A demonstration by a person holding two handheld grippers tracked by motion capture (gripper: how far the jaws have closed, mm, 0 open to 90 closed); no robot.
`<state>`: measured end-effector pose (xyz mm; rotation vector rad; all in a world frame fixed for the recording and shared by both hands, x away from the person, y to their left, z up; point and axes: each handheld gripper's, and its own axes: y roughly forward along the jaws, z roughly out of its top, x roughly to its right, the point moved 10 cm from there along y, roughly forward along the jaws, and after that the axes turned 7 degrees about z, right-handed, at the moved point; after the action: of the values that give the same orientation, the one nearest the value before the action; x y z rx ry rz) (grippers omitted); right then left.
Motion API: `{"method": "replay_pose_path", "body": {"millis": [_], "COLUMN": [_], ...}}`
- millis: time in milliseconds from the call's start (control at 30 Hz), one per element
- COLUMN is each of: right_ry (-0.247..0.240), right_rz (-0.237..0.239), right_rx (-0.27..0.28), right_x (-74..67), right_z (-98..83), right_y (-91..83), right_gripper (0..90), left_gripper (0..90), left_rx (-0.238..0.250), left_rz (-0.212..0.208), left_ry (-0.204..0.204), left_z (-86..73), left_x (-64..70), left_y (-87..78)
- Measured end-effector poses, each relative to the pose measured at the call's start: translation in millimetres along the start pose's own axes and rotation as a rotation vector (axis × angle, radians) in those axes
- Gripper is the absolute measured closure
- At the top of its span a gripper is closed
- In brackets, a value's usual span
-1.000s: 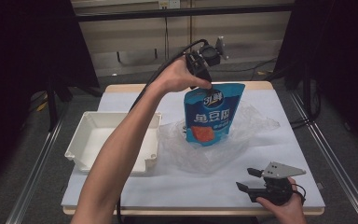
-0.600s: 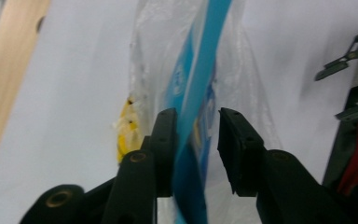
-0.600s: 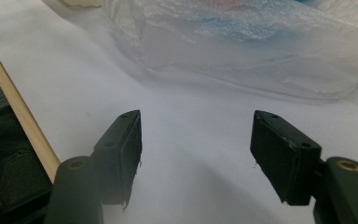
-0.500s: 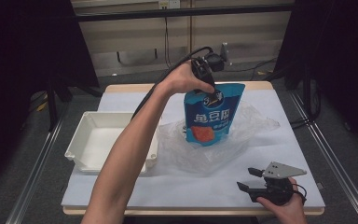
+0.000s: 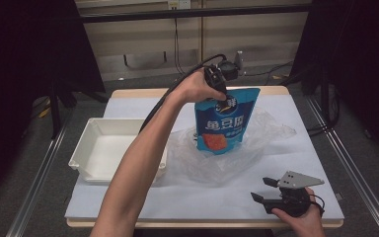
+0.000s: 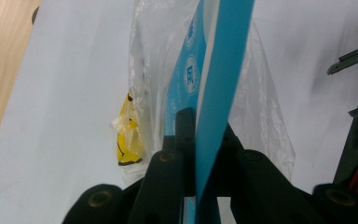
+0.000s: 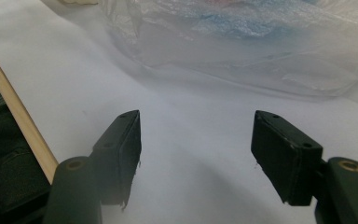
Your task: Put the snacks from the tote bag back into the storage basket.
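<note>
High view first: the left hand-held gripper [image 5: 220, 85] pinches the top edge of a blue snack pouch [image 5: 224, 123], its jaws having just been closing onto that seal, so the pouch hangs upright with its lower end down inside a clear plastic bag [image 5: 227, 153] that lies crumpled on the white tabletop [image 5: 128, 197]. Holding by the top strip likely keeps the pouch vertical, so it can slide in or out of the bag's mouth without snagging. A white plastic tray [image 5: 86, 158] sits just left of the bag, under the reaching forearm, and stands close enough to crowd any sideways move. The right hand-held gripper [image 5: 266, 190] rests near the front edge, well apart from the bag, jaws apart and holding nothing. Left gripper view: both black jaws press on the pouch's blue edge [image 6: 219, 93], with the bag's film [image 6: 261, 130] draped around it and a small yellow label [image 6: 128, 135] showing through the film. Right gripper view: the open pads [image 7: 123, 149] point across bare tabletop toward the bag's near fold [image 7: 242, 60], perhaps ready to steady it.
</note>
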<state>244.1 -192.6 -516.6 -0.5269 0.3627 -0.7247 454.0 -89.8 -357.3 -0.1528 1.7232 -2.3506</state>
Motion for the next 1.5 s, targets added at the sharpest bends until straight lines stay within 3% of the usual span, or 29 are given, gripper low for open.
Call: {"method": "replay_pose_path", "body": {"millis": [100, 333, 367, 467, 600, 700, 867, 1100, 1233, 1367, 1500], "right_ry": [0.002, 0.001, 0.003, 0.005, 0.007, 0.005, 0.010, 0.013, 0.017, 0.018, 0.020], "right_rz": [0.000, -0.002, -0.002, 0.001, 0.002, 0.000, 0.001, 0.003, 0.004, 0.004, 0.006], "right_rx": [-0.001, -0.003, -0.001, 0.001, 0.000, -0.002, -0.003, 0.000, -0.001, 0.002, 0.002], "right_x": [0.2, 0.4, 0.4, 0.6, 0.1, -0.2, 0.0, -0.2, 0.4, 0.4, 0.0], "right_z": [-0.1, -0.3, -0.2, -0.2, -0.2, -0.1, -0.2, 0.0, -0.1, 0.0, 0.1], "right_y": [-0.1, 0.4, 0.0, -0.1, 0.3, 0.3, 0.3, 0.5, 0.7, -0.1, 0.2], "right_gripper": [33.4, 33.1, 33.1, 33.1, 33.1, 33.1, 33.1, 33.1, 33.1, 33.1, 33.1], "left_gripper": [88.6, 90.0, 90.0, 90.0, 90.0, 90.0, 90.0, 90.0, 90.0, 90.0, 90.0], "left_rx": [-0.004, -0.011, 0.004, 0.015, 0.041, 0.046, 0.064, 0.070, 0.084, 0.098, 0.101], "left_rz": [-0.008, -0.010, 0.040, 0.011, -0.006, -0.011, -0.001, -0.004, 0.021, 0.019, 0.021], "left_ry": [0.029, 0.022, 0.037, 0.041, 0.028, 0.039, 0.041, 0.083, 0.111, 0.146, 0.145], "left_z": [0.0, -0.6, 0.9, 0.9, 1.8, 2.0, 2.4, -1.2, -1.9, -5.3, -11.4], "left_x": [3.3, 7.1, 3.7, 6.8, 8.4, 11.1, 11.0, 13.6, 13.6, 15.4, 13.6], "left_y": [-0.7, -3.7, -7.1, -11.2, -21.2, -27.7, -40.2, -52.9, -65.8, -80.8, -95.1]}}
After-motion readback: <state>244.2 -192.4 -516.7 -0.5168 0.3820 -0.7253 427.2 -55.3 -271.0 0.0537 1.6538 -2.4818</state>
